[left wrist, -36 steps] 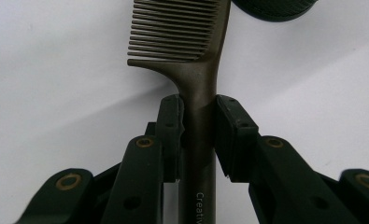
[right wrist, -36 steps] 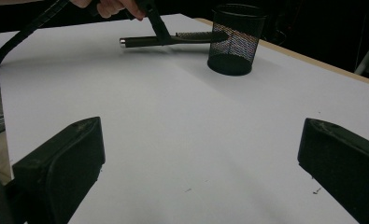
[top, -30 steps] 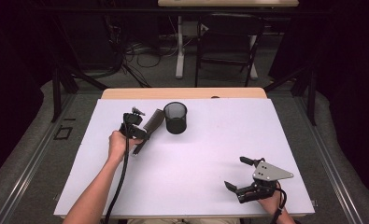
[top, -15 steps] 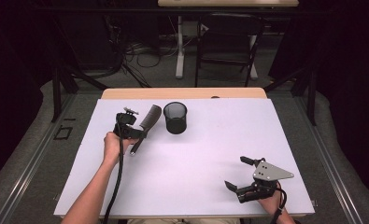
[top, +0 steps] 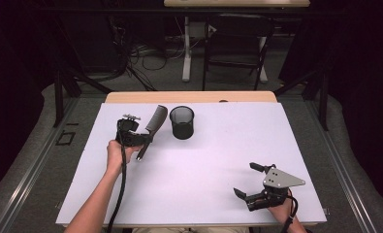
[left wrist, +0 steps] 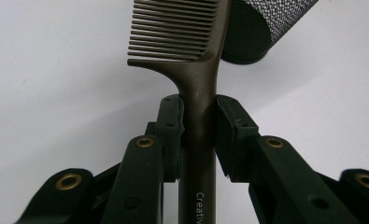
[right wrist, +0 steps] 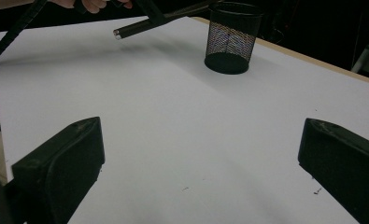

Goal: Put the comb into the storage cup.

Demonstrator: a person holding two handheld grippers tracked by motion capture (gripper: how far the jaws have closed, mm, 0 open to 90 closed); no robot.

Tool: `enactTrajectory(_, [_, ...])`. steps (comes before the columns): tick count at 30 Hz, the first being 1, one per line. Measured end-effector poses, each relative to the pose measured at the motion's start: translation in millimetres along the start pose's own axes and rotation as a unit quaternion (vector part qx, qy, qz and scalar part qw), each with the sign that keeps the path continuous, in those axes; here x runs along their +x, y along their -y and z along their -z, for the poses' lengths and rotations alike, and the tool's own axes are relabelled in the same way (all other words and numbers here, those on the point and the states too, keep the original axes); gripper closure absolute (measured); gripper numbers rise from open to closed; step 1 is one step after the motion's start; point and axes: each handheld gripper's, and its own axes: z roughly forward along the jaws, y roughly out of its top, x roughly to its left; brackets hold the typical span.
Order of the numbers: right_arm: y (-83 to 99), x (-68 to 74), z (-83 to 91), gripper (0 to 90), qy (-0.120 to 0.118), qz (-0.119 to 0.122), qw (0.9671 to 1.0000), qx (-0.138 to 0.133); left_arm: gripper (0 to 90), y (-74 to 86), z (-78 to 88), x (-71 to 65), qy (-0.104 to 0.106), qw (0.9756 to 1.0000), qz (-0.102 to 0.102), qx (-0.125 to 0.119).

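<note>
R gripper lower right of the high view, jaws wide apart, nothing between them, resting on the white table. L gripper mid-left, clamped on the comb handle: dark brown/grey, fine teeth, "Creativ" lettering, teeth end pointing to upper frame. Black mesh cup upright just right of the comb tip, not touching. Beyond the table: chair and cables, top of frame.

One comb. One black mesh cup (round, open at the top). Two hand-held grippers: the left hand-held gripper and the right hand-held gripper. One white bench.
</note>
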Motion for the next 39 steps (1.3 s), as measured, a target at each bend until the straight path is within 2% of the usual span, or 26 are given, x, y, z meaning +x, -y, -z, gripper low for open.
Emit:
enactTrajectory(8, [0.0, -0.1, -0.3, 0.0, 0.002, -0.001, 1.0000, 0.001, 72.5, 6.9, 4.9, -2.1, 0.006, 0.9986, -0.009, -0.051])
enactTrajectory(15, [0.5, -1.4, 0.1, 0.0, 0.005, -0.005, 1.0000, -0.002, 72.5, 8.7, 5.2, -4.9, 0.005, 0.9976, -0.011, -0.069])
enactTrajectory(21, [0.9, -2.0, -1.4, 0.0, 0.004, -0.010, 0.9999, -0.002, 72.5, 9.3, 11.0, -6.1, 0.006, 0.9956, -0.015, -0.093])
enactTrajectory(22, [0.6, -1.7, -1.3, 0.0, 0.005, -0.008, 1.0000, -0.001, 72.5, 10.0, 11.6, -5.9, 0.005, 0.9945, -0.012, -0.104])
enactTrajectory(28, [0.7, -2.1, -1.6, 0.0, 0.006, -0.007, 1.0000, -0.002, 72.5, 11.7, 12.5, -6.4, 0.003, 0.9924, -0.011, -0.122])
enactTrajectory(34, [1.1, -2.4, -1.6, 0.0, 0.006, -0.007, 1.0000, 0.001, 72.4, 12.4, 15.9, -10.1, -0.005, 0.9879, -0.015, -0.154])
enactTrajectory(35, [1.0, -2.2, -1.6, 0.0, 0.006, -0.006, 1.0000, 0.001, 72.5, 12.4, 15.9, -10.1, -0.005, 0.9879, -0.015, -0.154])
enactTrajectory(36, [0.8, -1.8, -1.4, 0.0, 0.006, -0.007, 1.0000, 0.001, 72.4, 12.5, 16.6, -10.9, -0.006, 0.9866, -0.015, -0.162])
enactTrajectory(37, [0.8, -1.8, -1.4, 0.0, 0.006, -0.007, 1.0000, 0.001, 72.4, 12.5, 16.6, -10.9, -0.006, 0.9866, -0.015, -0.162])
enactTrajectory(38, [0.6, -1.2, -1.2, 0.0, 0.004, -0.005, 1.0000, -0.001, 72.4, 12.4, 17.0, -11.6, -0.007, 0.9851, -0.016, -0.171])
enactTrajectory(39, [0.6, -1.2, -1.2, 0.0, 0.004, -0.005, 1.0000, -0.001, 72.4, 12.4, 17.0, -11.6, -0.007, 0.9851, -0.016, -0.171])
